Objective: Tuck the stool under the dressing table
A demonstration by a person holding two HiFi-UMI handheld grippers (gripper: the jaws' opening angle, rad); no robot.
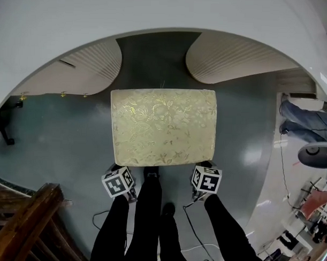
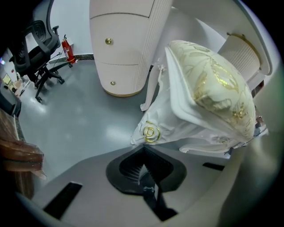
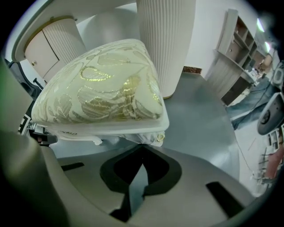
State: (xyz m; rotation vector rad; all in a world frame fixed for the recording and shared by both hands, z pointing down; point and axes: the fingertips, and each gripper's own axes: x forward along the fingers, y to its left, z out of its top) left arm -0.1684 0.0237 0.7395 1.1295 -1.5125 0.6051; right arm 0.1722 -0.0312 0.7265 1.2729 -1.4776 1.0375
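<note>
Okay, push step is in hand: the stool point(image 1: 162, 127) stands on the grey floor point(image 1: 61, 134) right in front of the dressing table point(image 1: 157, 14), its far edge near the two fluted pedestals but not yet between them, so the tuck is not done. The left gripper point(image 2: 143, 150) has its fingers together, tips set against the carved near-left corner by the gold rosette point(image 2: 150, 131). The right gripper point(image 3: 143, 147) is the same, fingers together, tips at the near-right corner under the brocade cushion point(image 3: 102, 88). Nothing shows between either pair, so this reads as a push, not a clamp. The next move likely calls for an even, straight shove from both corners into the kneehole point(image 1: 155, 57). The stool looks set a little right of the gap's middle, so probably nudge it left first. Clearance looks tight: the left pedestal point(image 1: 85, 71) and right pedestal point(image 1: 235, 57) flank the gap closely, and a far corner could catch on either front. There is open floor on both sides of the stool. A dark wooden furniture piece point(image 1: 26, 219) sits well behind on the left, and a cable point(image 1: 192, 230) trails by the person's feet.
</note>
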